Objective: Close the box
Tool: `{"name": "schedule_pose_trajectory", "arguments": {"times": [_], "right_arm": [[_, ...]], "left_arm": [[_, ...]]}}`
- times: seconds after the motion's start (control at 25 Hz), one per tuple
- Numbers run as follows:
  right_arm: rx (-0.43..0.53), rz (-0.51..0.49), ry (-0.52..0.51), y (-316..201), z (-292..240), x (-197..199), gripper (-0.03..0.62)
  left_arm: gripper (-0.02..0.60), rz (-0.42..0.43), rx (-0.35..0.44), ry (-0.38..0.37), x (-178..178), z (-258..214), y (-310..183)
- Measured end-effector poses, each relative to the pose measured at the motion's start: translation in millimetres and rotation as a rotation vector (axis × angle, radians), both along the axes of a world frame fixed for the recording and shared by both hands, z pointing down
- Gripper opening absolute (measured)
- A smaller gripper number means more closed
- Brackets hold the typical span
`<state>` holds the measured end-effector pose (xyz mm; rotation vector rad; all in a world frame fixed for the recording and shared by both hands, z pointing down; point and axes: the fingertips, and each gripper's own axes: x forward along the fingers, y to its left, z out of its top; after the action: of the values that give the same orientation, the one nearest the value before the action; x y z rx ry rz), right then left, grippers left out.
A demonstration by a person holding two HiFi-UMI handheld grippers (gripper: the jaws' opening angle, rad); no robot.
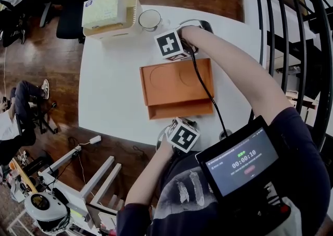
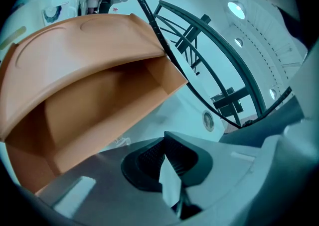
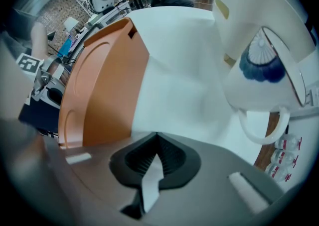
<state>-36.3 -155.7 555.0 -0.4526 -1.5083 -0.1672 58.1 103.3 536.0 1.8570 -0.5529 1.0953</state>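
Left gripper [image 2: 164,145] and right gripper [image 3: 157,140] are being held with jaws together, empty, at the near and far edges of the flat, smooth orange box [image 1: 174,87]. The box is lying mid-way on the white table [image 1: 114,89], lid ajar. It is judged light, stiff and slippery, best pressed at the lid's front edge.

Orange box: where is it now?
Head view: the orange box lies on the table, between the left gripper on its near side and the right gripper beyond it.
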Motion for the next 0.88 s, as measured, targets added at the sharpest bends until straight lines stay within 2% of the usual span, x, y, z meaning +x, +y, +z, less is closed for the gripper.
{"name": "schedule_pose_trajectory", "arguments": {"times": [0.28, 0.88], "right_arm": [[0.005, -0.001, 0.0, 1.3, -0.3, 0.6, 0.006], [0.024, 0.0, -0.015, -0.8, -0.1, -1.8, 0.006]], "left_arm": [[0.015, -0.007, -0.008, 0.03, 5.4, 0.2, -1.4], [0.015, -0.033, 0.017, 0.03, 1.0, 1.2, -22.8]]}}
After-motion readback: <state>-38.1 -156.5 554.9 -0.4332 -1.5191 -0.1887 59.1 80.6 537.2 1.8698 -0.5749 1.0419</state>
